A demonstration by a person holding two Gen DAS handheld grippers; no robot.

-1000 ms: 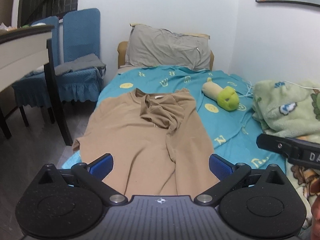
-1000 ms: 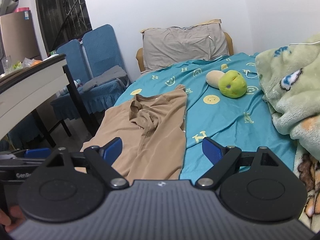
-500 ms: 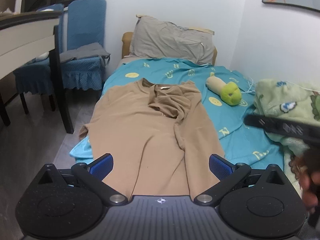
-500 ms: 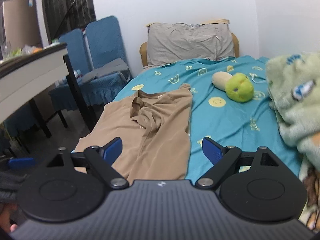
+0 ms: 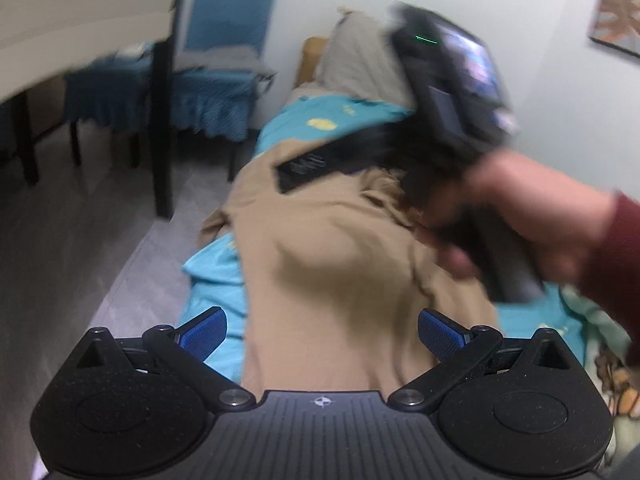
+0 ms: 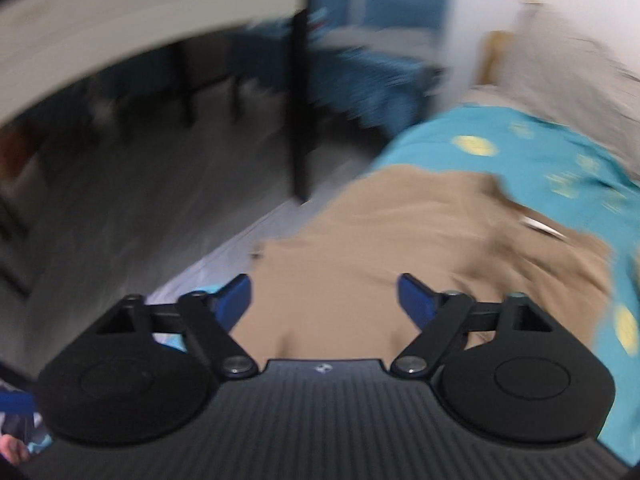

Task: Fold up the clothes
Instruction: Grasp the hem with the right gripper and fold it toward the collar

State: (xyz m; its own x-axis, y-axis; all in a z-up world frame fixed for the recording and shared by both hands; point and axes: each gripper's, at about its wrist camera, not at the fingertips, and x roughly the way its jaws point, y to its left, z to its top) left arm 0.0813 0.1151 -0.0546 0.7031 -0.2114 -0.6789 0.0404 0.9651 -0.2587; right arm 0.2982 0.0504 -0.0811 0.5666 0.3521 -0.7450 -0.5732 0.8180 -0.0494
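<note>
Shirt: a tan long-sleeved top [image 5: 340, 272] of soft, matte knit lies flat along the bed's left edge, collar toward the pillow, loose folds bunched near the neck; one sleeve hangs off the side toward the floor
Change in shirt: it fills more of both views than a second ago, and the right wrist view now looks across its left half and the floor instead of down the bed
Right claw: [image 6: 324, 300] jaws apart with blue ribbed pads, above the tan cloth, nothing pinched; they have just been closing a little
Right claw, seen from the left: its black body [image 5: 448, 92] now crosses over the collar end, held by a hand [image 5: 532, 220] in a dark red sleeve; a second ago it only showed at the right edge
Left claw: [image 5: 322, 330] wide, pads either side of the shirt's hem end, not gripping
Bed: teal sheet [image 5: 340, 114] printed with yellow faces, smooth cotton look
Pillow: grey, crumpled, at the head [image 5: 356, 68]
Chair: blue with a frilled cover [image 5: 216, 92], beside the bed
Desk: pale curved top on a black leg [image 5: 162, 128], left of the bed
Sharpness: both views are smeared by motion
</note>
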